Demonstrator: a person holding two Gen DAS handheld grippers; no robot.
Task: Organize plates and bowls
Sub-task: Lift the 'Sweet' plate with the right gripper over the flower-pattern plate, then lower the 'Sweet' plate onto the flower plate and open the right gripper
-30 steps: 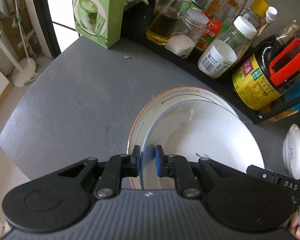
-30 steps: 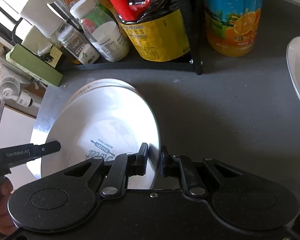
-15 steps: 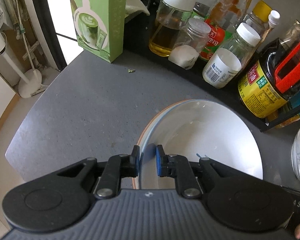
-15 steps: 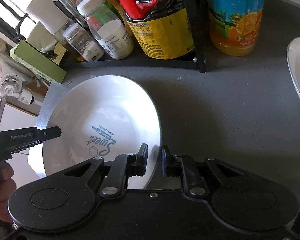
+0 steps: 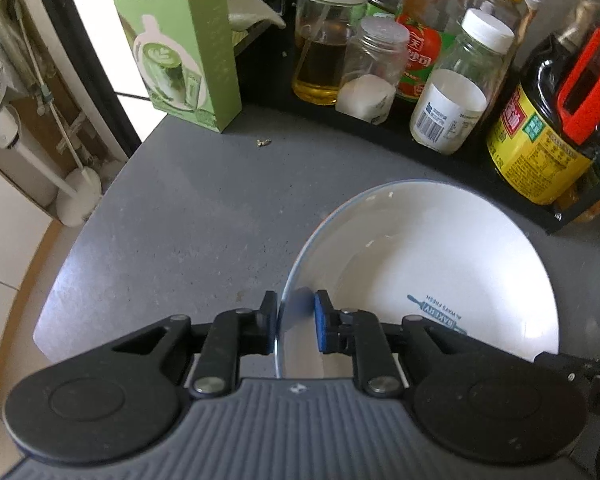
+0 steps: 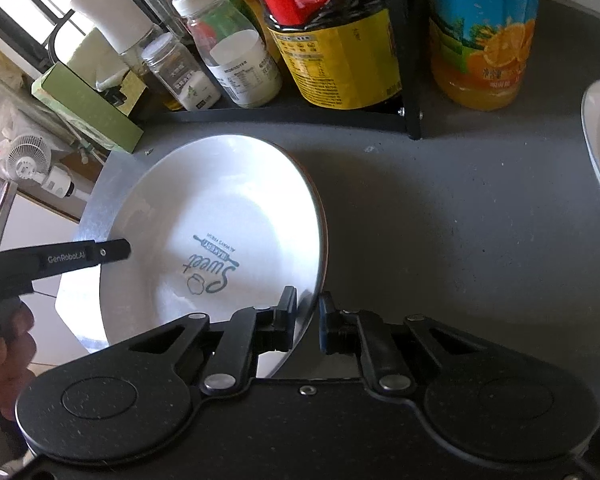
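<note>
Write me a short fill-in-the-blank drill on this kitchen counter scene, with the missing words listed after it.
1. The white ceramic bowl has ____ lettering printed inside.
2. The bowl's rim sits between the fingers of ____ grippers: left gripper, right gripper.
3. The tall green matcha latte carton stands on the ____ countertop.
4. The dark sauce bottle has a ____ handle.

Missing words: blue; both; grey; red

I read blue "Sweet" script in well of white bowl (image 6: 212, 236), with "BAKERY" on rolling-pin banner and "ALWAYS FRESH" above it. "GenRobot.AI" printed on black arm of left gripper (image 6: 66, 258), at 9 o'clock of bowl. Green carton (image 5: 180, 40) at 11 o'clock bears Chinese characters 抹茶拿铁. Bottle labels at 1 o'clock too small for me.
</note>
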